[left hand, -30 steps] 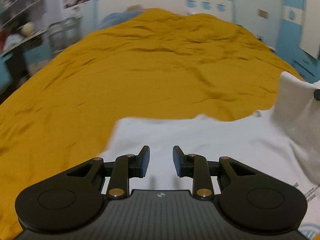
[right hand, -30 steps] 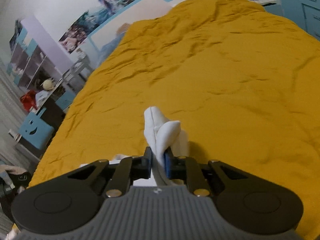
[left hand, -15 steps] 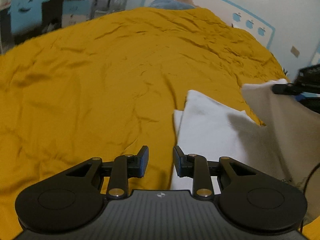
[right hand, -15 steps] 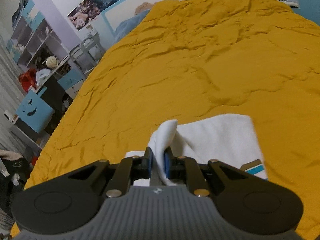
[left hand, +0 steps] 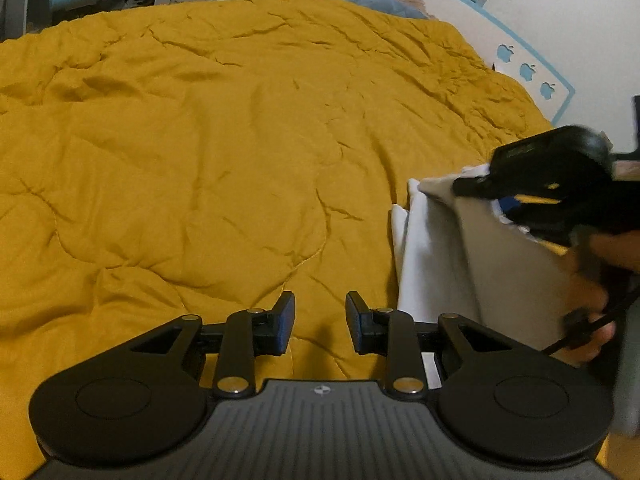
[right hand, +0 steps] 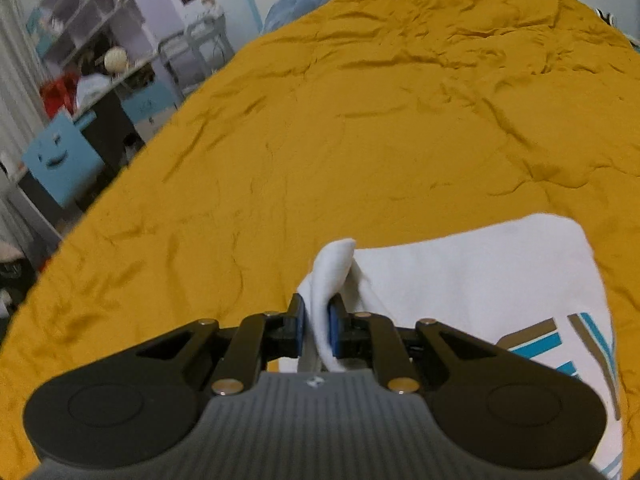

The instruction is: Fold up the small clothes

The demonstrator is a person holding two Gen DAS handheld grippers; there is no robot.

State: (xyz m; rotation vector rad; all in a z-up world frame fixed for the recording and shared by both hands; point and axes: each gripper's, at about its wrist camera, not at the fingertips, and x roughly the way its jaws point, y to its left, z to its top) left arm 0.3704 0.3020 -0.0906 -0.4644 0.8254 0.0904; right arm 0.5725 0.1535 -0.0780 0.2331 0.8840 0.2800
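Observation:
A white garment (right hand: 472, 280) with teal and brown stripes lies on the mustard-yellow bedspread (right hand: 360, 140). My right gripper (right hand: 318, 324) is shut on a bunched fold of its edge, which sticks up between the blue pads. In the left wrist view the same garment (left hand: 436, 264) hangs at the right, lifted by the right gripper (left hand: 480, 188) held in a person's hand (left hand: 588, 300). My left gripper (left hand: 320, 322) hovers over bare bedspread (left hand: 220, 160) just left of the cloth, open with nothing between its fingers.
A blue pillow (right hand: 296, 4) lies at the head of the bed. Shelves, a desk with clutter and a blue box with a smiling face (right hand: 60, 156) stand along the bed's left side. A wall with apple stickers (left hand: 528, 70) is at the right.
The right gripper has carried the pinched edge across, folding the white garment over itself. The left gripper has left the cloth, swung left and rolled; it now hangs over bare bedspread.

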